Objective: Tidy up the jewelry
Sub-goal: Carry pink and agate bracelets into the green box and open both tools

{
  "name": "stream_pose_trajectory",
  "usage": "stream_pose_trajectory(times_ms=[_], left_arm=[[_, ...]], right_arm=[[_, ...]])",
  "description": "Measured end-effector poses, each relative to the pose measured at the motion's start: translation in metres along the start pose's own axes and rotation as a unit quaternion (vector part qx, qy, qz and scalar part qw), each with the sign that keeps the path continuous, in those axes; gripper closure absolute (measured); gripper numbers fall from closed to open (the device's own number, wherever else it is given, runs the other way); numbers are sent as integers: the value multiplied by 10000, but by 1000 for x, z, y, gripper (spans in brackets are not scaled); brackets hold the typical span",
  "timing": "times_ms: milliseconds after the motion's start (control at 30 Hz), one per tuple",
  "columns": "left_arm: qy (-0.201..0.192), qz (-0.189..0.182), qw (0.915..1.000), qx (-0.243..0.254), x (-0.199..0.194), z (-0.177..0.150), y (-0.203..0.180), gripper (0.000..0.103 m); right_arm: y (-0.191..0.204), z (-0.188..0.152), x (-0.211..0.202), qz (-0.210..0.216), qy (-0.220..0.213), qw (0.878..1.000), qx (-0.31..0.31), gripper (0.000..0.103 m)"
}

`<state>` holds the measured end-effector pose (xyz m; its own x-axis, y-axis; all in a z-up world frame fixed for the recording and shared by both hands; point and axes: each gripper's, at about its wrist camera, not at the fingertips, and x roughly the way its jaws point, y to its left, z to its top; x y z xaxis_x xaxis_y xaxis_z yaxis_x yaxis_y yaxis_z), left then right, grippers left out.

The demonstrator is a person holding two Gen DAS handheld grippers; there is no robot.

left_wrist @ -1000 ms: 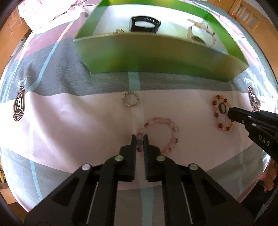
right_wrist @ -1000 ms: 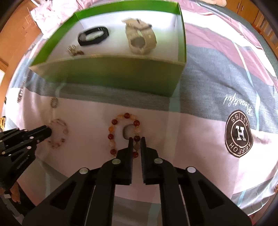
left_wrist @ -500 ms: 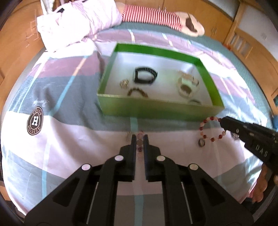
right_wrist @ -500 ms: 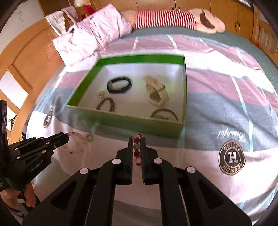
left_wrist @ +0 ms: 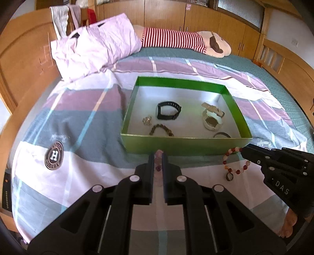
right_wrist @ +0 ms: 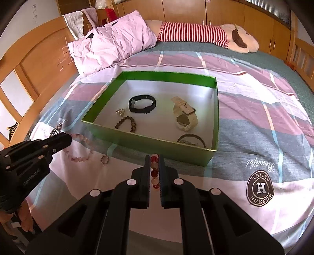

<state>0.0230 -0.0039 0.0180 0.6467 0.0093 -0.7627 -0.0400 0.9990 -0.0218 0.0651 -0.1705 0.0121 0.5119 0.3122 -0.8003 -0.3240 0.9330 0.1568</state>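
The left gripper (left_wrist: 157, 157) pinches a pink bracelet (right_wrist: 80, 149), and the right gripper (right_wrist: 154, 159) pinches a red bracelet (left_wrist: 235, 161); both bracelets hang above the bedspread (left_wrist: 78, 176), just in front of the green box (left_wrist: 184, 146). The box holds two watches, two bracelets, one dark band and one small trinket. One ring (right_wrist: 104, 159) lies on the bedspread.

We record a bed (left_wrist: 78, 125) under a pink, grey and white checked cover, a wooden headboard (left_wrist: 23, 64) at frame left, wooden wardrobes (right_wrist: 196, 9) across the top, a crumpled pink pillow (right_wrist: 111, 45) upper left, daylight throughout.
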Motion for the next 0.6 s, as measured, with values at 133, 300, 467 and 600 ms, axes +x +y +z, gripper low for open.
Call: stream_pose_trajectory(times_ms=[133, 300, 467, 600], left_arm=[[-151, 161, 9997, 131, -4, 2, -3, 96], [-312, 212, 9992, 87, -7, 7, -3, 95], [-629, 353, 9972, 205, -16, 10, -6, 95], [-628, 352, 9972, 202, -15, 11, -5, 95]], right_arm=[[4, 2, -8, -107, -258, 9996, -81, 95], [8, 5, -21, -215, -704, 9972, -145, 95], [7, 10, -28, -184, -937, 9954, -87, 95], [5, 13, -29, -155, -979, 9951, -25, 95]])
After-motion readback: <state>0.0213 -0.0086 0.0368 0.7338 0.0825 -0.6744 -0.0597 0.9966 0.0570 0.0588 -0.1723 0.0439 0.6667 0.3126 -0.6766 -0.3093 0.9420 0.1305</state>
